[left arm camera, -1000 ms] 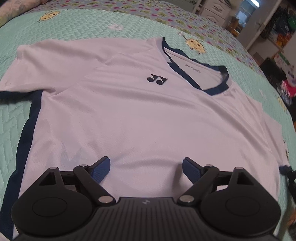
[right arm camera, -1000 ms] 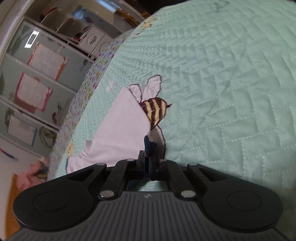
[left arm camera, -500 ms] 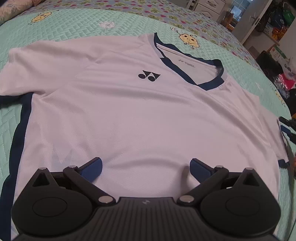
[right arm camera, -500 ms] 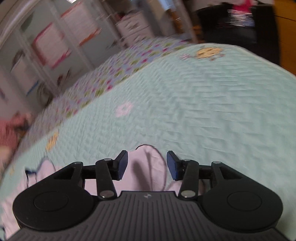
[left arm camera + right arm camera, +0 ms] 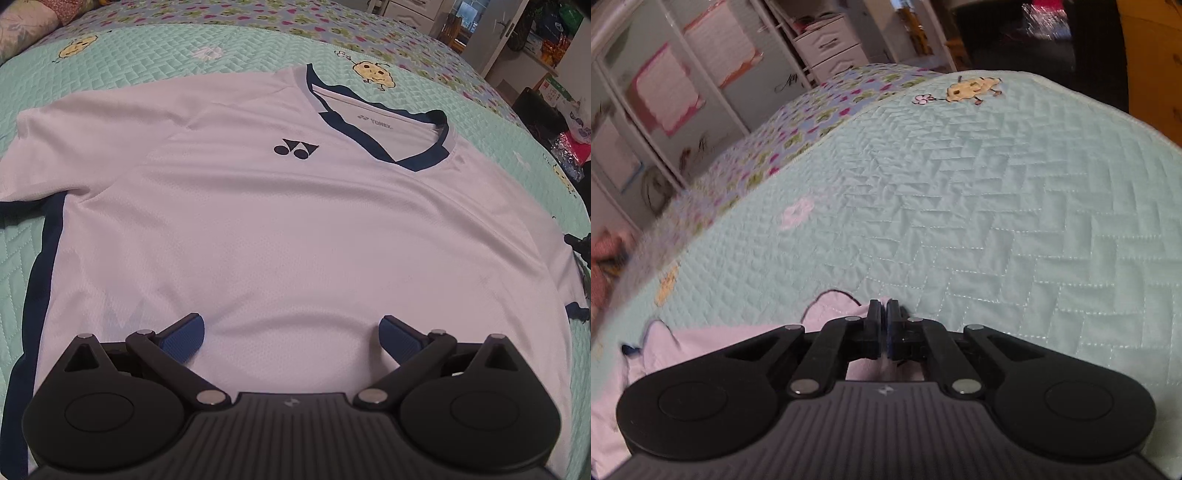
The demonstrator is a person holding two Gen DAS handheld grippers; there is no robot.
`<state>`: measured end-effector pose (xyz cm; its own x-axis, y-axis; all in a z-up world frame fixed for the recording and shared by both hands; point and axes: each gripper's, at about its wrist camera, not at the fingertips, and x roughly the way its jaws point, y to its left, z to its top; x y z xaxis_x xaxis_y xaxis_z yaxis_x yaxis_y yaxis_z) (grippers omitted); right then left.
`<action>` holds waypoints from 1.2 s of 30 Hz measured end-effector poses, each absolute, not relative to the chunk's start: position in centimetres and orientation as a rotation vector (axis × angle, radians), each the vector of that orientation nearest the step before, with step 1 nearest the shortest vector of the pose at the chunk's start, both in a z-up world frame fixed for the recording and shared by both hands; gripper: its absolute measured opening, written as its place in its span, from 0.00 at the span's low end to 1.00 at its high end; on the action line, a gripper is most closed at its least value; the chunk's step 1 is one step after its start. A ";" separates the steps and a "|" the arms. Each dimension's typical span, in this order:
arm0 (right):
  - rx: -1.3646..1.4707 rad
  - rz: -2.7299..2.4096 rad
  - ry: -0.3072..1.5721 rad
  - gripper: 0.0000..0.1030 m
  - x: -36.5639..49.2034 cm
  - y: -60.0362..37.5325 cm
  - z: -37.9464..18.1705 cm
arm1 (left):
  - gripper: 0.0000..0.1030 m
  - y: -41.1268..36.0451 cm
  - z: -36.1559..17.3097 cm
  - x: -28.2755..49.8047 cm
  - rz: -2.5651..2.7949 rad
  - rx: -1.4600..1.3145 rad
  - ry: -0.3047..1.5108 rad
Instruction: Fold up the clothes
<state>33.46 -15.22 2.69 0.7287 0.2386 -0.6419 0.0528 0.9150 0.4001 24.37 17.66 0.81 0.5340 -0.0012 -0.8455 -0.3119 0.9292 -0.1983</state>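
A white T-shirt (image 5: 295, 240) with a navy V-collar and navy side stripes lies flat, front up, on the bed. My left gripper (image 5: 291, 332) hovers over its lower middle with the jaws wide open and nothing between the blue pads. My right gripper (image 5: 884, 306) is shut at the shirt's right sleeve (image 5: 683, 350). Pale cloth lies under its fingers and reaches the closed tips. In the left wrist view the right gripper (image 5: 580, 247) is only a dark sliver at the sleeve's edge.
The mint quilted bedspread (image 5: 997, 203) with embroidered figures stretches beyond the sleeve, and its floral border (image 5: 812, 122) runs along the far side. Behind the bed stand white drawers (image 5: 831, 48) and wall shelving. Bags and clutter (image 5: 569, 147) sit off the bed's right edge.
My right gripper let go of the dark sleeve hem, rolled and shifted along the sleeve, opened, then shut again on pale cloth. My left gripper opened slightly wider and stayed in place.
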 end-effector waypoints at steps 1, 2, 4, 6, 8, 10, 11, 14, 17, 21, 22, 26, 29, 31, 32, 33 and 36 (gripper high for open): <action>0.389 0.099 0.751 0.02 33.4 -14.9 2.7 | 1.00 17.7 0.8 24.4 0.189 -0.345 0.995; 0.373 0.095 0.750 0.02 33.3 -14.7 2.7 | 1.00 17.7 0.8 24.3 0.188 -0.344 0.993; 0.399 0.103 0.754 0.02 33.4 -15.2 2.6 | 1.00 17.7 0.8 24.2 0.186 -0.342 0.989; 0.436 0.112 0.753 0.03 33.5 -15.8 2.6 | 1.00 17.7 0.8 24.1 0.183 -0.341 0.984; 0.463 0.062 0.731 0.12 32.8 -16.1 3.2 | 1.00 17.9 0.8 24.1 0.175 -0.342 0.983; 0.397 -0.093 0.676 0.22 31.1 -15.4 4.8 | 1.00 18.2 0.9 23.9 0.163 -0.362 0.979; 0.358 -0.141 0.652 0.29 30.1 -14.7 5.6 | 1.00 18.7 1.1 23.7 0.157 -0.391 0.969; 0.368 0.009 0.608 0.31 27.2 -11.5 7.3 | 0.83 20.6 2.1 22.9 0.138 -0.511 0.923; 0.469 0.289 0.690 0.32 26.1 -7.5 7.1 | 0.71 22.5 3.1 23.1 0.097 -0.572 0.873; 0.649 0.433 0.882 0.32 28.5 -3.3 3.9 | 0.72 24.7 2.6 26.1 0.184 -0.474 0.879; 0.681 0.422 0.923 0.31 29.3 -2.5 2.9 | 0.62 25.4 2.6 26.4 0.205 -0.487 0.886; 0.660 0.280 0.893 0.09 30.2 -1.4 3.3 | 0.63 27.4 3.2 27.5 0.252 -0.540 0.888; 0.639 0.399 0.865 0.09 31.2 1.3 4.5 | 0.63 27.3 4.9 28.9 0.169 -0.529 0.824; 0.650 0.499 0.865 0.09 32.2 3.3 4.9 | 0.63 27.4 5.5 30.9 0.171 -0.503 0.802; 0.676 0.520 0.886 0.09 33.3 4.2 4.3 | 0.63 28.0 5.4 32.0 0.175 -0.517 0.784; 0.707 0.540 0.909 0.09 34.5 5.0 3.6 | 0.64 28.7 5.1 33.0 0.172 -0.538 0.758; 0.828 0.523 1.026 0.03 38.6 6.5 0.0 | 0.64 30.9 2.7 36.6 0.260 -0.518 0.761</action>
